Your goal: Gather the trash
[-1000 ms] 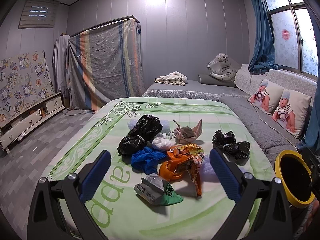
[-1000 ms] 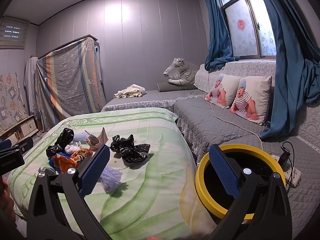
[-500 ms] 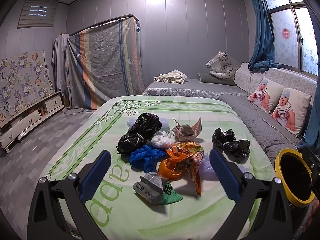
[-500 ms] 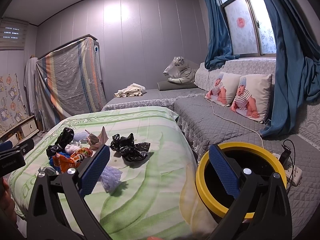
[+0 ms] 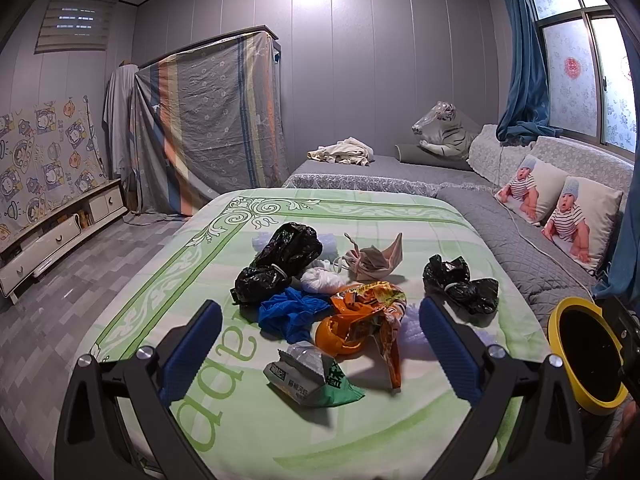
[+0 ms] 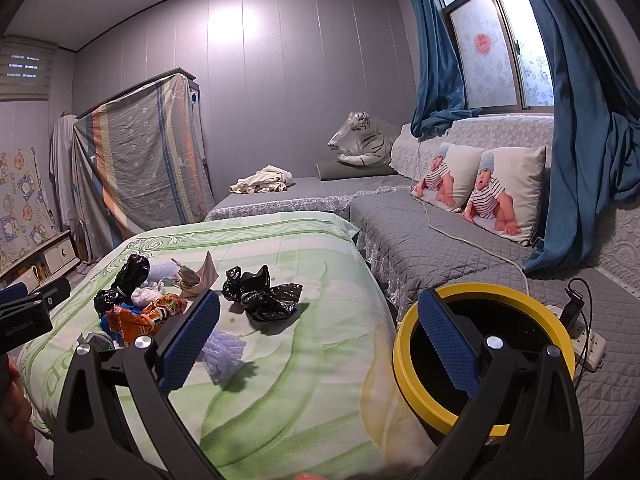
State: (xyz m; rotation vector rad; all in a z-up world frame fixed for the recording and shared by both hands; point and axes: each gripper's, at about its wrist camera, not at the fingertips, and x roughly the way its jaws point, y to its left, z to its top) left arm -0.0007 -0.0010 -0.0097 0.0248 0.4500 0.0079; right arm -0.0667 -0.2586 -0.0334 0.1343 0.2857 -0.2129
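Left gripper (image 5: 320, 340) spread wide and empty above the near end of the green bedspread (image 5: 400, 216); right gripper (image 6: 318, 340) likewise spread and empty, straddling the bed edge and the yellow-rimmed bin (image 6: 560, 344) beside it. Nearest on the spread, a green-and-white packet (image 5: 310, 376); just behind, touching, an orange snack wrapper (image 5: 368, 312) and blue glove (image 5: 292, 310). Farther, a black bag (image 5: 280, 260), beige mask (image 5: 374, 262), and apart rightward a crumpled black bag (image 5: 460, 284). Beyond, grey sofa (image 5: 532, 252).
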